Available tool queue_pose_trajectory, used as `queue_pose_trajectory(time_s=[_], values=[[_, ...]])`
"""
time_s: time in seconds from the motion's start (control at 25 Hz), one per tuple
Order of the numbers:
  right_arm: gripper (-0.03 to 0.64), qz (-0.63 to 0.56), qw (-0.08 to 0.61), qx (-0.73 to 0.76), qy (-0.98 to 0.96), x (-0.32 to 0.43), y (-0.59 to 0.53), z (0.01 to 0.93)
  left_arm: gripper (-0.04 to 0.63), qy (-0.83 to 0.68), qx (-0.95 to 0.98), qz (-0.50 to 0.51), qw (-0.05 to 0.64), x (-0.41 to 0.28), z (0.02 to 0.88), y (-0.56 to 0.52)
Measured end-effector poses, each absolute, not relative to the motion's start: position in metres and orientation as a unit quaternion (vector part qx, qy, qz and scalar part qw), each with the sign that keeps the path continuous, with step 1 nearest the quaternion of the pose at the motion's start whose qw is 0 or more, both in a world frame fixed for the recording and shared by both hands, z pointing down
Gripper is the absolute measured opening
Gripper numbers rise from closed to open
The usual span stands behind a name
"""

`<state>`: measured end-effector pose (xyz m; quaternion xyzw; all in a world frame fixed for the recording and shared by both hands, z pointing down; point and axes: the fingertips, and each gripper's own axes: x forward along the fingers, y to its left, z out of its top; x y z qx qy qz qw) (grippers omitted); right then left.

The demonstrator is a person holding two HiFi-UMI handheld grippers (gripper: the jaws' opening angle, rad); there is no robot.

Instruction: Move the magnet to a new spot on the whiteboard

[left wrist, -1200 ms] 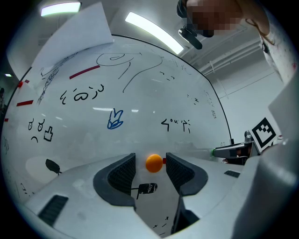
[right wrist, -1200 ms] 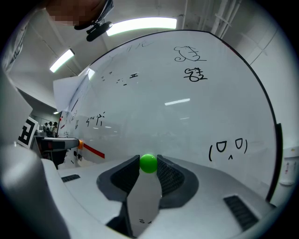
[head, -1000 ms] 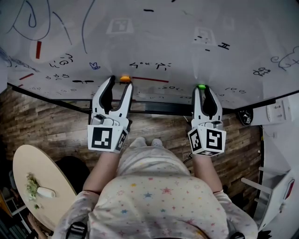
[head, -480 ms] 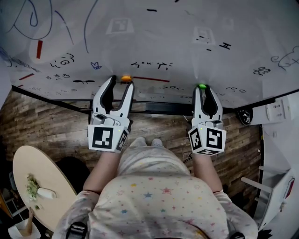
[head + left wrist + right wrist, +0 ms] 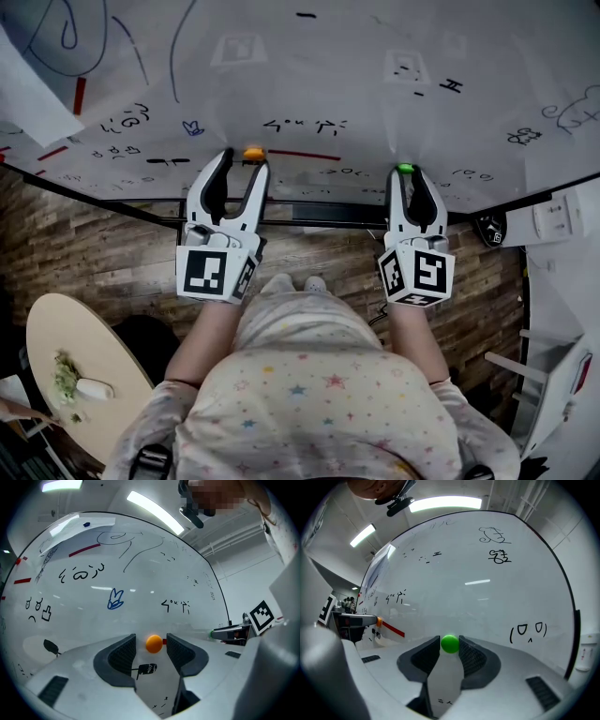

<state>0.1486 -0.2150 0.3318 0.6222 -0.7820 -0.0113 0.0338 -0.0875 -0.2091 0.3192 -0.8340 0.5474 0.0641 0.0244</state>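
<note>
The whiteboard (image 5: 328, 66) carries marker scribbles and two round magnets. An orange magnet (image 5: 253, 154) sits on the board at the left end of a red strip (image 5: 302, 156). My left gripper (image 5: 242, 157) is open around it; in the left gripper view the orange magnet (image 5: 154, 643) lies between the jaws with a gap on its left side. My right gripper (image 5: 405, 174) is shut on a green magnet (image 5: 405, 171) at the board. In the right gripper view the green magnet (image 5: 450, 643) is pinched between both pads.
A dark tray ledge (image 5: 309, 214) runs along the board's lower edge. A round wooden table (image 5: 66, 356) stands at the lower left over a wood-plank floor. A white sheet (image 5: 33, 89) shows at the upper left corner. White fittings (image 5: 553, 220) stand at the right.
Both grippers stay where they were. A white sheet has come into the upper left corner of the head view.
</note>
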Motion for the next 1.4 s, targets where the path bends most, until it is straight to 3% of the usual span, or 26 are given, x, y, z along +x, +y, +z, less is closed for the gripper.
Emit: queue_pose_trajectory(time_s=[1.4], values=[[0.120, -0.019, 0.033, 0.622, -0.782, 0.149, -0.204, 0.327, 0.184, 0.544, -0.836, 0.063, 0.034, -0.085, 0.311, -0.198]])
